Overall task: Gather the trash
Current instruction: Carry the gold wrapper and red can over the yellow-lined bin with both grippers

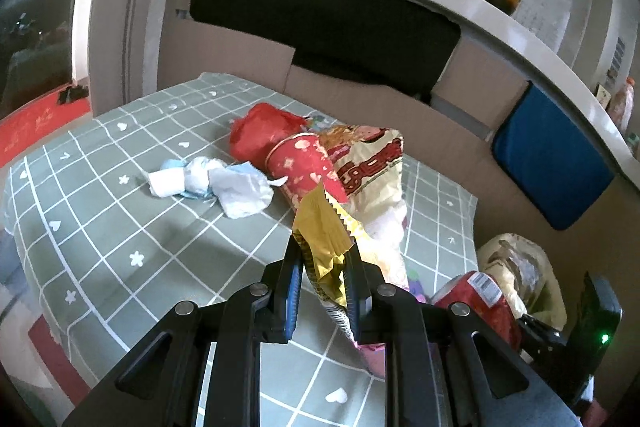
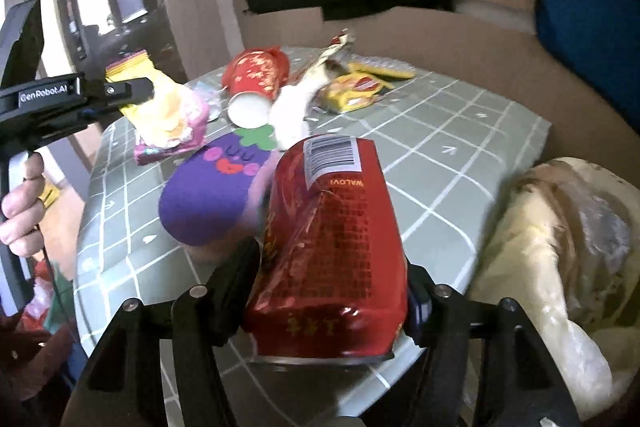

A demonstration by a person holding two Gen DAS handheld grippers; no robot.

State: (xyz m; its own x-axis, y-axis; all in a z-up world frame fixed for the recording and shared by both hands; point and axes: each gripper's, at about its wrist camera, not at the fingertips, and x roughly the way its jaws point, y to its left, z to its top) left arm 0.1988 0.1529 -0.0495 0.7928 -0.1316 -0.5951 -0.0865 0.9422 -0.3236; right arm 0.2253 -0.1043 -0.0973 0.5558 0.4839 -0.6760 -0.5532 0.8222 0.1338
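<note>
My left gripper (image 1: 324,247) is shut on a yellow and pink snack bag (image 1: 326,251) and holds it above the green checked table (image 1: 100,227); it also shows in the right wrist view (image 2: 132,93) with the bag (image 2: 168,115). My right gripper (image 2: 332,267) is shut on a crushed red can (image 2: 332,247) with a barcode, seen at the left view's lower right (image 1: 476,303). On the table lie a red paper cup (image 2: 252,87), crumpled white and blue tissues (image 1: 216,183), a cream snack bag (image 1: 372,163) and yellow wrappers (image 2: 356,91).
A purple felt eggplant piece (image 2: 212,195) lies on the table near the can. A cream plastic trash bag (image 2: 560,259) hangs off the table's right edge. Cardboard boxes (image 2: 400,27) and a blue cushion (image 1: 552,159) stand behind the table.
</note>
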